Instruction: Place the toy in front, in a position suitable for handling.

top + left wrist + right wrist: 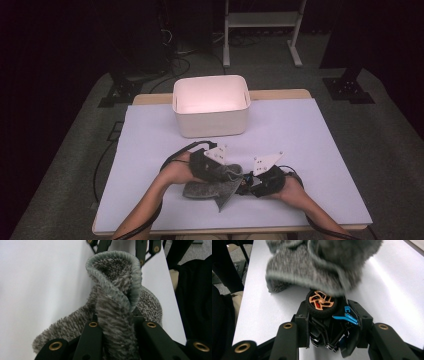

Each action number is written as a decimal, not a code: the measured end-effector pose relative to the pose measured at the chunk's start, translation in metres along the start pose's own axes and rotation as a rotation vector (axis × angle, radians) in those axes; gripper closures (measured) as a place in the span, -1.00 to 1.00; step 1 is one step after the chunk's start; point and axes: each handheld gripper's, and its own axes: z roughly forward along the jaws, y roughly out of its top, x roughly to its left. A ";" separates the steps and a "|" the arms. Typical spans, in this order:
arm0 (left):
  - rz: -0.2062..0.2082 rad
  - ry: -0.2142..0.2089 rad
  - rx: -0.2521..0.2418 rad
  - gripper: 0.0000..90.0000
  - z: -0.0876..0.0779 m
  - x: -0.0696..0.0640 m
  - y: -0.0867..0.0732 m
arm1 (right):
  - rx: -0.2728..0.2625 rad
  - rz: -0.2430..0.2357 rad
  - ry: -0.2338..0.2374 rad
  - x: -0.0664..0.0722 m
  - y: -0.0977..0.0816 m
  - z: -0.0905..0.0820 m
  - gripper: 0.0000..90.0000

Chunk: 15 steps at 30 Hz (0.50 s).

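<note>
Taking the white bin (211, 106) at the far middle of the table (310, 145) as the landmark, both hands work well on the near side of it, close to the table's front edge. On the left, the person's forearm comes up from the bottom of the high view and angles right, the left hand (176, 171) wrapped round the left gripper (220, 172), which points right toward the other hand. A grey fuzzy cloth (212, 187) lies bunched on the table just under and beside it, nearer than the bin. The left gripper view adds what the high view cannot resolve: a fold of the cloth (117, 302) with a stitched pale hem rises between the two black jaws, which are clenched tight on it. Further right, the right hand (290, 187) comes in from the bottom right and angles left, so the right gripper (250, 186) meets the cloth's edge. From above its load is a dark blur; the right gripper view shows it as a black toy car (329, 322) with blue trim and a copper-spoked wheel, gripped between jaws standing partly apart, its wheel tucked just under the cloth (317, 267).
</note>
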 end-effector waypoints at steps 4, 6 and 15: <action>-0.012 0.007 -0.014 0.73 -0.005 -0.001 -0.007 | -0.004 0.009 0.003 -0.001 0.000 0.000 0.26; 0.000 0.011 -0.002 0.73 -0.005 -0.002 -0.005 | -0.001 0.009 0.003 0.000 0.000 0.000 0.27; 0.050 -0.050 -0.003 0.73 0.011 -0.002 0.019 | -0.013 0.019 0.009 -0.001 -0.001 0.001 0.26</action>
